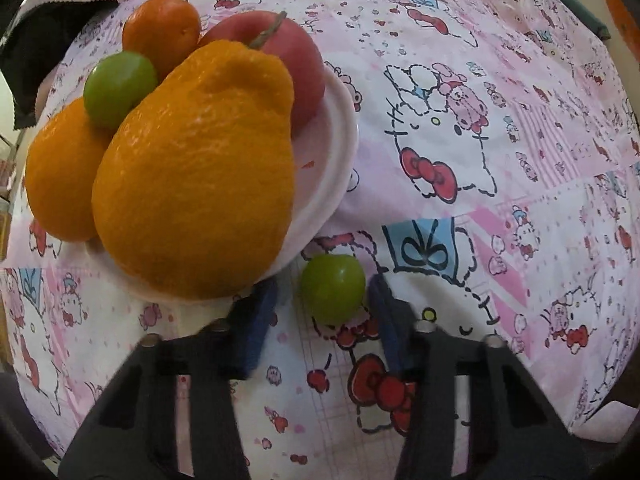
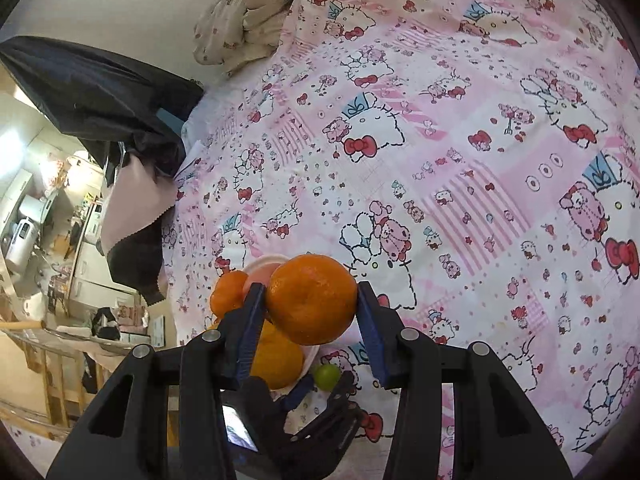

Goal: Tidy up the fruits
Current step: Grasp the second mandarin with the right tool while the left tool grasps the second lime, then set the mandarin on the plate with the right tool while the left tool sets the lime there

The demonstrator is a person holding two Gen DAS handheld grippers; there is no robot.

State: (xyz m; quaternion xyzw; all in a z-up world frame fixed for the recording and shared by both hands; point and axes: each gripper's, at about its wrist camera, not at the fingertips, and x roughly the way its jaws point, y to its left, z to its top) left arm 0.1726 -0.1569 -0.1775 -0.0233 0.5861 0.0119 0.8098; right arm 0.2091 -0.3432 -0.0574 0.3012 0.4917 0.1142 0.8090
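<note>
Jaws of the left gripper [image 1: 322, 300] straddle, ungripped, a green fruit [image 1: 333, 289]; right gripper [image 2: 310, 314] clamps an orange [image 2: 311, 298].

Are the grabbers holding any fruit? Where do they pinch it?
The right gripper pinches an orange by its two sides. The left gripper straddles a green fruit, not clearly pinching it yet.

Both fisheye views are bright and evenly lit by soft daylight, with colours saturated. Straight lines bow hard toward the rims, and dark vignette fills the corners. In the left wrist view the big orange citrus [image 1: 196, 172] shows a small pale sheen; the patterned bedsheet [image 1: 500, 128] looks slightly soft. In the right wrist view the room at the left edge is overexposed.
</note>
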